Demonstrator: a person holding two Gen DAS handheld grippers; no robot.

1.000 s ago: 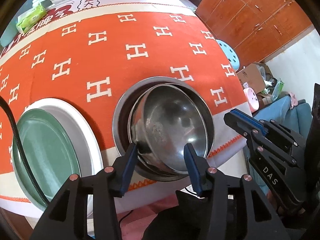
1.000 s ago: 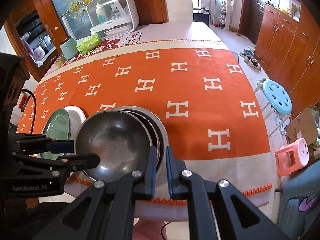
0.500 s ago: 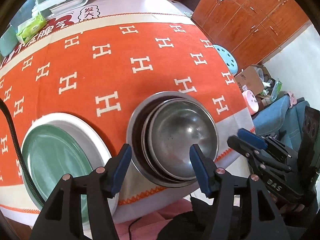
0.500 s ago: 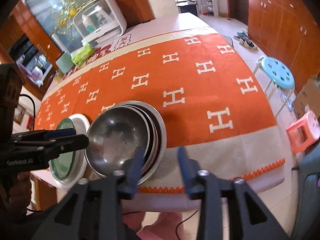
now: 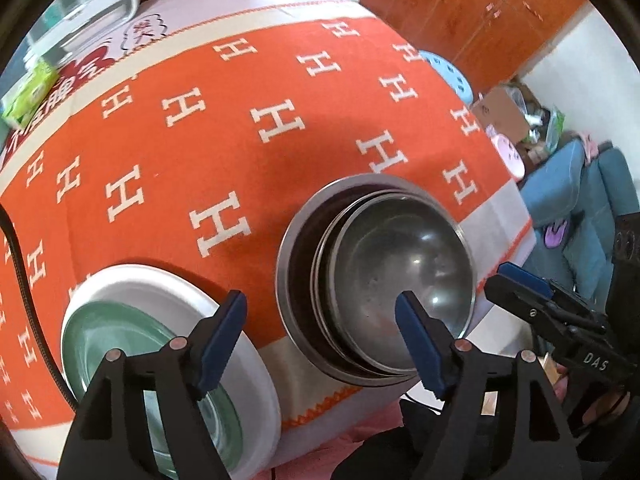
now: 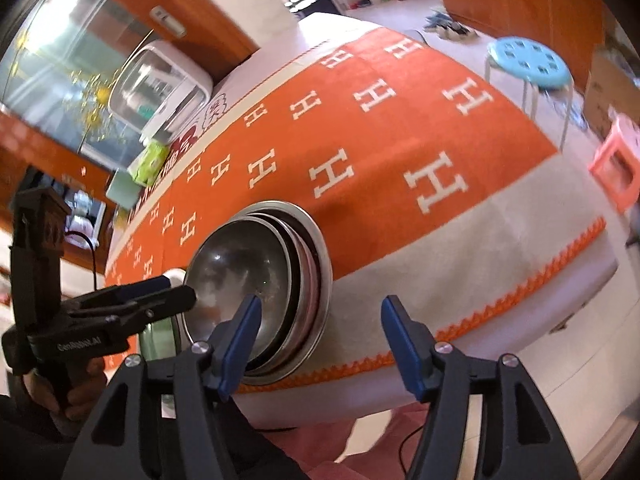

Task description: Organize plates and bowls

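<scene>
Several nested steel bowls stand near the front edge of the orange-clothed table. To their left a green plate lies in a white plate. My left gripper hovers over the gap between the plates and the bowls, jaws opening, nothing pressed between the pads. My right gripper hangs at the bowls' right rim, jaws opening and empty. Each gripper also shows in the other's view: the right gripper and the left gripper.
A green tissue pack and a white clear-lidded box sit at the table's far end. Beside the table are a blue stool, a pink stool, a cardboard box and a blue sofa.
The top bowl, earlier tilted in the left gripper's jaws, now sits nested in the stack. Both grippers have opened and drawn back a little; the right one has rolled.
</scene>
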